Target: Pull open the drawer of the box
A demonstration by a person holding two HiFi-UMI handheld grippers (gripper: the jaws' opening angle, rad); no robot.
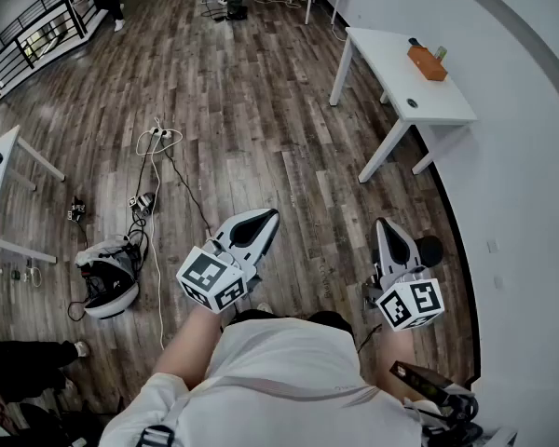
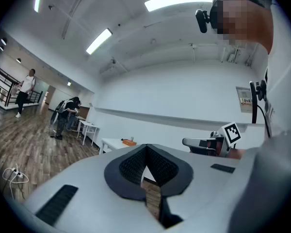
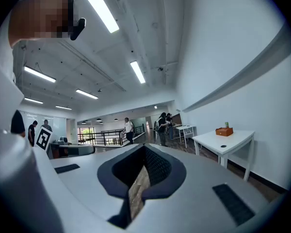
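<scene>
The box (image 1: pixel 428 62) sits on the white table (image 1: pixel 388 61), far ahead & off to the right, well apart from both tools. The right gripper (image 1: pixel 387 226) is nearer than the left gripper (image 1: pixel 264 220). Both are pinched shut w/ nothing inside.

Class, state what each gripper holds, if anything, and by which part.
Nothing. The left gripper and right gripper are shut and empty; the box sits on the table.
</scene>
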